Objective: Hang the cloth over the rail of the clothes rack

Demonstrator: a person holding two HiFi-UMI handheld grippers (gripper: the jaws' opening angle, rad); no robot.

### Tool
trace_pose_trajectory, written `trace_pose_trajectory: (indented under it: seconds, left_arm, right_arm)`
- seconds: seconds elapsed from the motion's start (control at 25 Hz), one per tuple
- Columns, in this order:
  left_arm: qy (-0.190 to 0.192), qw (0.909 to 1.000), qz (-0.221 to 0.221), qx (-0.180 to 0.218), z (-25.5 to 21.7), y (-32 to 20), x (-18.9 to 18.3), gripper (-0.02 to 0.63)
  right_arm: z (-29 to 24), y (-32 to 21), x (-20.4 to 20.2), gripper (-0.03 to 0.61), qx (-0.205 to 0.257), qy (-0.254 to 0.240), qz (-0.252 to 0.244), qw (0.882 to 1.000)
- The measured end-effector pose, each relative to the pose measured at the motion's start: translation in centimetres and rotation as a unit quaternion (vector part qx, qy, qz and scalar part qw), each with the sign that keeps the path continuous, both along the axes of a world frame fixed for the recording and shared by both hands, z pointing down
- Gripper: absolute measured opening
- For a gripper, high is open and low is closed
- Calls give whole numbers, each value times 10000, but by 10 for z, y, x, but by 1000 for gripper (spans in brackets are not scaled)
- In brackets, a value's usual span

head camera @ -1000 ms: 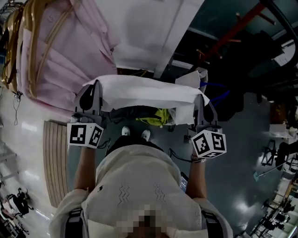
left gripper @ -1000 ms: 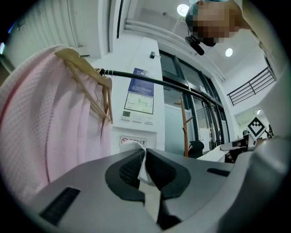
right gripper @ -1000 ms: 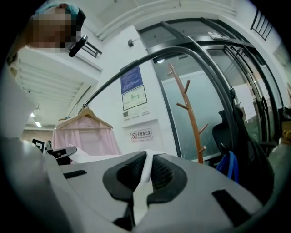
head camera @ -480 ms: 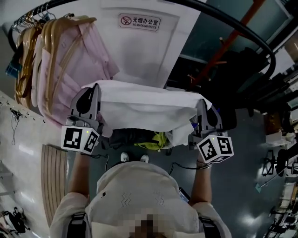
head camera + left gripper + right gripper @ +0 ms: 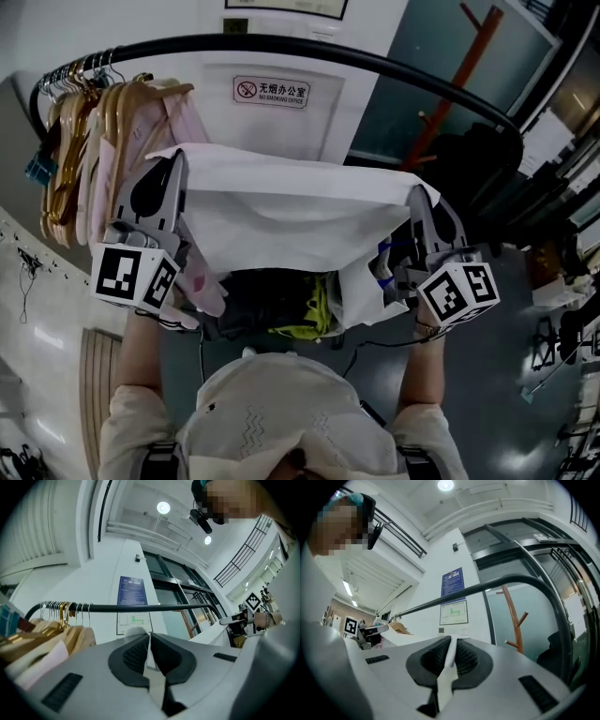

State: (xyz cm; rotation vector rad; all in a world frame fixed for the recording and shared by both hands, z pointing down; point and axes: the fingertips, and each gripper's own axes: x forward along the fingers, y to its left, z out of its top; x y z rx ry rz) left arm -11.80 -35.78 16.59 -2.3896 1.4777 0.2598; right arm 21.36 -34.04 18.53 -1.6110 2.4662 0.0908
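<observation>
The white cloth (image 5: pixel 291 216) is stretched wide between the two tools, one end in each. The left hand-held gripper (image 5: pixel 149 651) is clenched on a thin fold of the cloth's edge, and the right hand-held gripper (image 5: pixel 451 656) pinches the opposite edge the same way. The cloth is on the person's side of the black rail (image 5: pixel 309 47) of the clothes rack, apart from it and not yet draped over. Wooden hangers (image 5: pixel 89 122) carrying pink garments (image 5: pixel 186 117) crowd the rail's left end.
</observation>
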Motion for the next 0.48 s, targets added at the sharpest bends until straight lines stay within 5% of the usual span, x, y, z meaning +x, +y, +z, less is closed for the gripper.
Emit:
trace_pose_trajectory:
  seconds: [0.48]
  left_arm:
    - [-80,9993,253,264,-78,-11,-8,20]
  right_arm:
    - [-93,0,-10,21,830,636,70,9945]
